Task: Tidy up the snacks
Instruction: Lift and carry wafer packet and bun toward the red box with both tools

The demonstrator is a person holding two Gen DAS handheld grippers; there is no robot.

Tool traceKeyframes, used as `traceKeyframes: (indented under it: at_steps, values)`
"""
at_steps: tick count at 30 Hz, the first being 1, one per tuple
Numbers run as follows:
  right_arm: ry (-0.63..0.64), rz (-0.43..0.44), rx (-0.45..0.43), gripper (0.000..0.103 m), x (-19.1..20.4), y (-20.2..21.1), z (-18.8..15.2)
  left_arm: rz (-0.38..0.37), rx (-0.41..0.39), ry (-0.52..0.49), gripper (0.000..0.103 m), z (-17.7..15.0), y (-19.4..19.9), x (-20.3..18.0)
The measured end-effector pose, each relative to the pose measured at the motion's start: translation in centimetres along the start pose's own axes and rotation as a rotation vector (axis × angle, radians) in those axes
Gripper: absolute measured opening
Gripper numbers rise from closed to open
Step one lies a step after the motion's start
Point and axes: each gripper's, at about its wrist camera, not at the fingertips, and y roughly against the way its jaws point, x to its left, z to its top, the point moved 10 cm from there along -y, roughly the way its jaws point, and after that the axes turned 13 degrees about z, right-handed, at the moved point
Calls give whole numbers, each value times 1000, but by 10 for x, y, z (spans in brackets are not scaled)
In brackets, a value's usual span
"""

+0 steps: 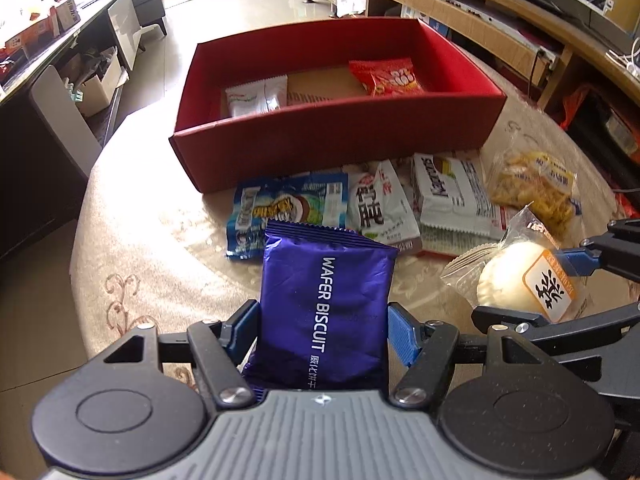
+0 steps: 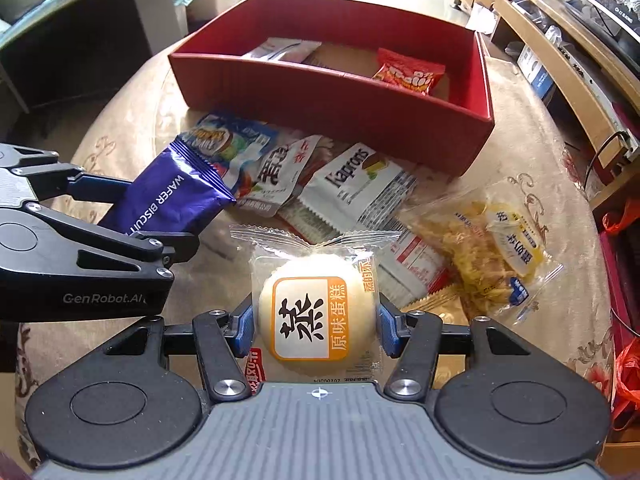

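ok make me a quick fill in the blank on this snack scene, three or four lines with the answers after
1. The left gripper is shut on a purple packet printed WAFER ____.
2. The right gripper is shut on a clear-wrapped round ____ with an orange label.
3. The red box already holds ____ snack packets.
4. The white Kaprons packet lies on the table, ____ the red box.

Missing words: BISCUIT; cake; two; outside
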Motion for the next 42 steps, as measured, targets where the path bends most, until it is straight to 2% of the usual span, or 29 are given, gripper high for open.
traceKeyframes:
  at_steps: [16, 27, 42]
  values:
    - [-50, -27, -55, 65, -16, 6, 18, 19, -25, 40, 63, 16, -1, 7]
    - [-76, -27, -93, 65, -22, 11, 30, 40, -53, 28, 63, 24, 1, 3]
    - [-79, -42, -132, 65, -24, 16, 46, 112, -122, 35, 63, 49, 10, 9]
